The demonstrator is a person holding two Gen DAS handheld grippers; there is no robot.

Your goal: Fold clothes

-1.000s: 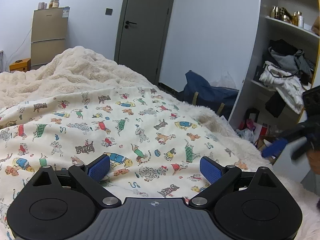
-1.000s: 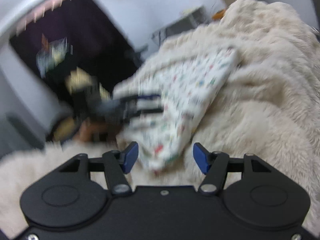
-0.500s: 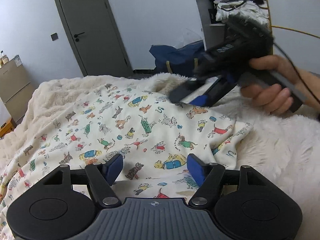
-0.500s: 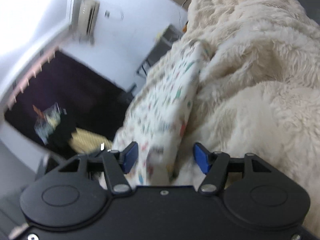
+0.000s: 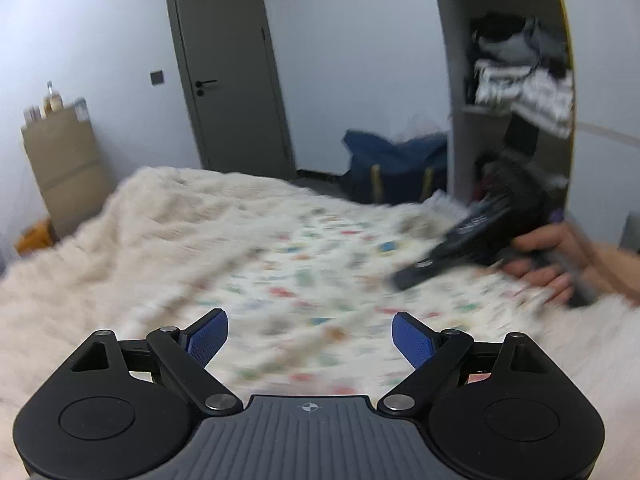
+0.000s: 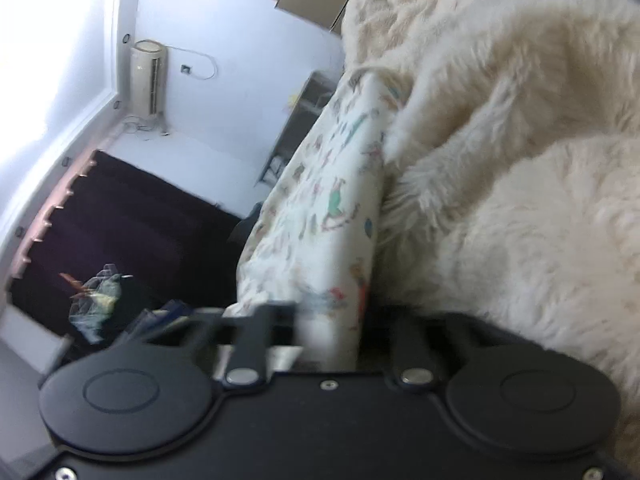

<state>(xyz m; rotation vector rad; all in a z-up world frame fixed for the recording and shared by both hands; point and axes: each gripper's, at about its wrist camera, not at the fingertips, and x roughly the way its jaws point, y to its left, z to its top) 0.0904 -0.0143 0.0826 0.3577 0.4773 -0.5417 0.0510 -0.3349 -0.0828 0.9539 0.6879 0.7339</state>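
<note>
A white cloth printed with small coloured animals lies spread on the fluffy cream blanket; the left wrist view is motion-blurred. My left gripper hovers open over the cloth's near part, with nothing between its blue pads. At the cloth's right edge a hand holds my right gripper low against the fabric. In the right wrist view the right gripper has its fingers drawn in on a fold of the cloth, which rises from between them.
A grey door, a tan cabinet, a blue bag on the floor and shelves with piled clothes stand beyond the bed. The blanket bunches up thick to the right of the held fold.
The right gripper has closed on the cloth's edge; it was open half a second ago. The left gripper has swung, so its view blurs, and it stays open.
</note>
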